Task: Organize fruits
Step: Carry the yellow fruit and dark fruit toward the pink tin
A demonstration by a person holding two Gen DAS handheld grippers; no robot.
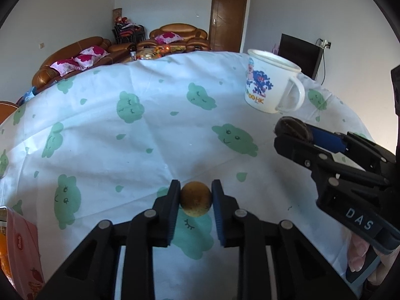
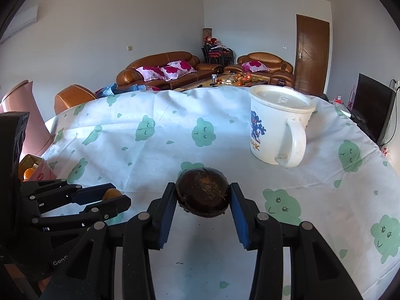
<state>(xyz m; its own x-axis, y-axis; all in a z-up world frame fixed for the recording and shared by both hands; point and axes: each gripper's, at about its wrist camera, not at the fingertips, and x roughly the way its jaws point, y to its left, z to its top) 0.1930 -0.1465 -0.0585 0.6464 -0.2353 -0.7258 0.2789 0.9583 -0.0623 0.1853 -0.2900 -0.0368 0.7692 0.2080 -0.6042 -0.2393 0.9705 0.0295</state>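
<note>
Two claws are working over the counter (image 1: 150, 130), each clenched on a piece of fruit. Nearest, the left claw (image 1: 196, 200) grips a small round yellow-brown fruit (image 1: 195, 202) between its blue-padded jaws, just above the white cloth printed with green clouds. To its right, the right claw (image 2: 203, 197) pinches a larger dark brown fruit (image 2: 203, 195), rough and fibrous on top, also held a little off the cloth. A person's fingers (image 1: 357, 252) show at that claw's handle.

Down at the left edge of the counter sits a pink carton (image 1: 21, 250), with something orange (image 2: 28, 173) tucked in its open top. Further out on the right stands a white mug (image 2: 280, 130), upright, its handle turned toward the claws and a blue cartoon print on its side; it stands well apart from both fruits.

Beyond the counter are brown leather sofas (image 2: 162, 67) with pink flowered cushions, a cluttered low table, a brown door (image 2: 312, 52) and a dark screen (image 2: 372, 105) by the right wall.
</note>
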